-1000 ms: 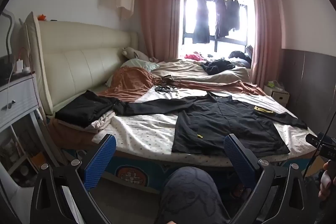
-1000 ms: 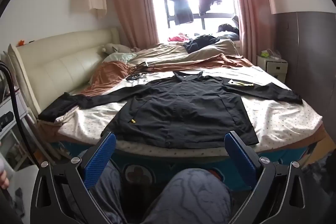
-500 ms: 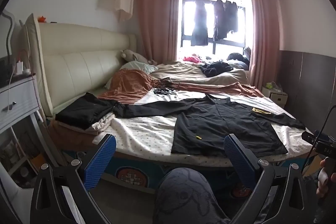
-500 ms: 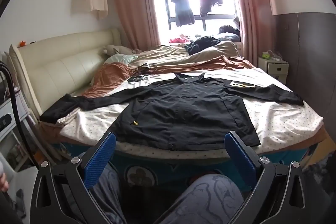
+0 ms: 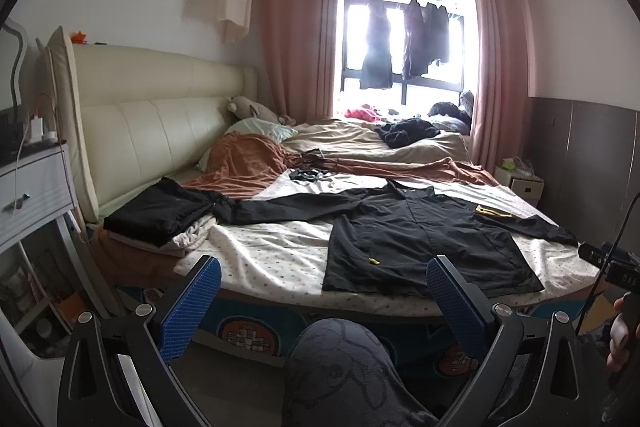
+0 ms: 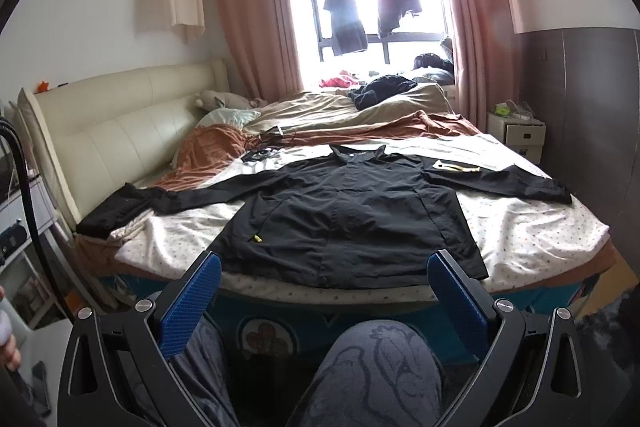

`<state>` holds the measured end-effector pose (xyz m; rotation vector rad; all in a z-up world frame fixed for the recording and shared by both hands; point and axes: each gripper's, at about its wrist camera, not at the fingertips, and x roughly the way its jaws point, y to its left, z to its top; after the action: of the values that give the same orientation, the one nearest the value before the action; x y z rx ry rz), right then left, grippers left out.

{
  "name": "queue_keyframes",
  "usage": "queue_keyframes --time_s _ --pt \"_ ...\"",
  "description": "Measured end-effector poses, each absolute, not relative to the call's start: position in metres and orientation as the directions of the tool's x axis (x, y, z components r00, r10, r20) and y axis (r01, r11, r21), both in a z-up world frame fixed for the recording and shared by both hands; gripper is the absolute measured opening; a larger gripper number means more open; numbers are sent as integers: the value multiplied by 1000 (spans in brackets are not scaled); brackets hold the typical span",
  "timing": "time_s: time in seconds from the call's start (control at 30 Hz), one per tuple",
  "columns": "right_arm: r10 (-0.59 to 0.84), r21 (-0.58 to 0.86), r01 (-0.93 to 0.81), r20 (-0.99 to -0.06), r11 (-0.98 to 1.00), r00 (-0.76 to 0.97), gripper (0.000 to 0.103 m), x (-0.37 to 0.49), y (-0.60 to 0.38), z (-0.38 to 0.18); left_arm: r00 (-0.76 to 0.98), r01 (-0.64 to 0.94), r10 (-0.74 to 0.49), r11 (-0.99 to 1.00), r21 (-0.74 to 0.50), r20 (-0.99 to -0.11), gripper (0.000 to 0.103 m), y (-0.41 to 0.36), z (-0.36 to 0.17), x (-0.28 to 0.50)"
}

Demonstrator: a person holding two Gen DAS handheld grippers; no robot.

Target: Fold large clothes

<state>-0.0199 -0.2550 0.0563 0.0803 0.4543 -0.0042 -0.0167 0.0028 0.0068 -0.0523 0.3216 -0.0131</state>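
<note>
the jacket (image 6: pixel 348 219) is lying flat on the bed (image 6: pixel 536 227), sleeves running left to right, hem toward both grippers; the right gripper (image 6: pixel 324 291) is facing it squarely, nearer than the left gripper (image 5: pixel 324 291), both gaping wide, holding nothing

Black jacket (image 6: pixel 348 223), white dotted sheet (image 6: pixel 532 227), seemingly rust-brown blanket (image 6: pixel 216 155).

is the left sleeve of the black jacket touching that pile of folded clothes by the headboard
Touching. In the left wrist view the black jacket stretches its sleeve to the pile of folded clothes, and the cuff lies against the pile's black top garment with no sheet showing between.
</note>
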Motion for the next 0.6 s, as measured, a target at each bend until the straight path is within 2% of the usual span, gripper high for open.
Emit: queue_keyframes --time_s 0.6 --pt "27 82 9 -432 997 902 103 -20 -256 64 951 8 -26 998 -61 -307 103 -1 5 -18"
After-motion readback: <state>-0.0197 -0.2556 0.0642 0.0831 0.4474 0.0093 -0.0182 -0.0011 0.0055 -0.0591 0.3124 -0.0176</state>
